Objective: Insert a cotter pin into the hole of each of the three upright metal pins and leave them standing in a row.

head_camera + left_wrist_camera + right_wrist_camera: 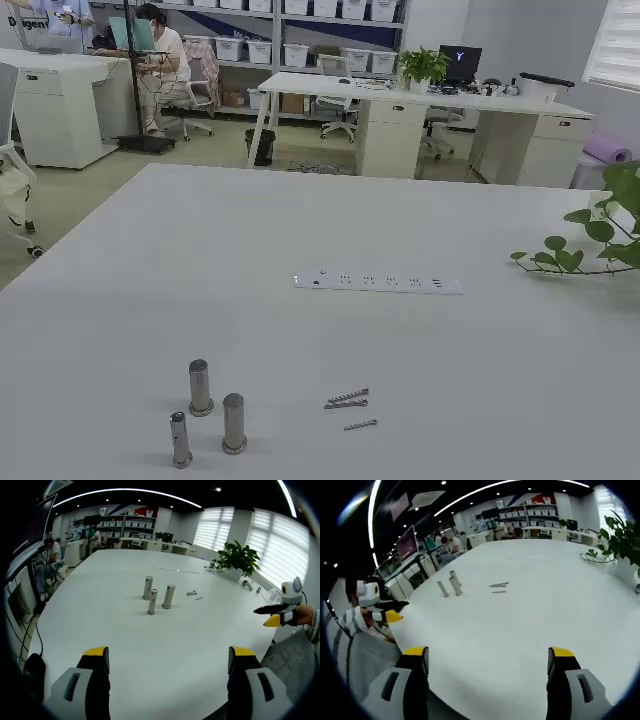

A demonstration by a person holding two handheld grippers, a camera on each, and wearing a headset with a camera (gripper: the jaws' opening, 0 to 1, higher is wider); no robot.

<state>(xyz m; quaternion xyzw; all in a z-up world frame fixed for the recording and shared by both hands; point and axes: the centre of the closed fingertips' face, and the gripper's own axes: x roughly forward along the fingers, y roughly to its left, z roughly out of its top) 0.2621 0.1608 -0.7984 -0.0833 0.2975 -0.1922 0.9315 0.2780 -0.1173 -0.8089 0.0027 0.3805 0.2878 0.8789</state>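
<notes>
An open-plan office: white desks, swivel chairs, a monitor, shelves of storage bins, window blinds and potted plants.

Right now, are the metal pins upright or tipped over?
Upright: all three metal pins stand on end on the table, clustered in a triangle rather than a row. The cotter pins lie flat beside them.

A white table spans the lower head view, with a white power strip lying flat at its centre. A leafy plant reaches in from the right edge. At upper left a person sits at a desk. Shelves of white storage bins run along the top, and a black waste bin stands on the floor below them. Window blinds fill the top right corner.
</notes>
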